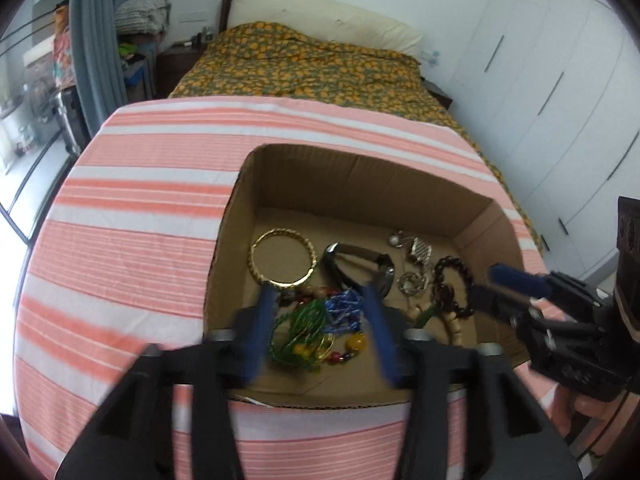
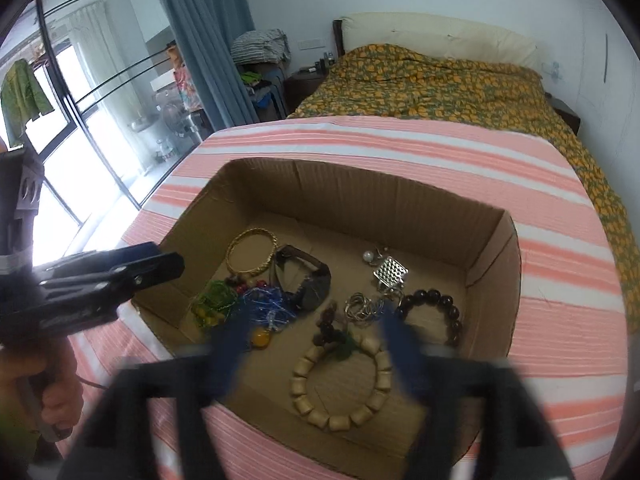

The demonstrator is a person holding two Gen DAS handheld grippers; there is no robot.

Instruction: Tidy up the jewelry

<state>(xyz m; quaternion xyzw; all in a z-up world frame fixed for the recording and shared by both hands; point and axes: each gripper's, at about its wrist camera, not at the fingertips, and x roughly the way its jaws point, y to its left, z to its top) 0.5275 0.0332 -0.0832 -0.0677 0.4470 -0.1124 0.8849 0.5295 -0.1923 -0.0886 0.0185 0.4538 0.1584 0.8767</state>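
An open cardboard box (image 2: 360,176) on a pink striped cloth holds the jewelry. On its floor lie a gold bangle (image 2: 252,256), a dark watch (image 2: 312,276), a tangle of green and blue beads (image 2: 240,304), silver pieces (image 2: 390,270), a dark bead bracelet (image 2: 434,312) and a wooden bead bracelet (image 2: 340,420). My right gripper (image 2: 308,320) stands open above the wooden bracelet, gripping nothing. Open too, my left gripper (image 1: 318,294) hangs over the bead tangle (image 1: 316,320) just in front of the bangle (image 1: 283,258), its pads pressing on nothing.
The striped cloth (image 1: 140,240) covers the surface around the box (image 1: 360,172). Behind it lies a bed with an orange floral cover (image 1: 304,64). White wardrobe doors (image 1: 560,80) stand to the right, a blue curtain (image 2: 200,20) and glass doors to the left.
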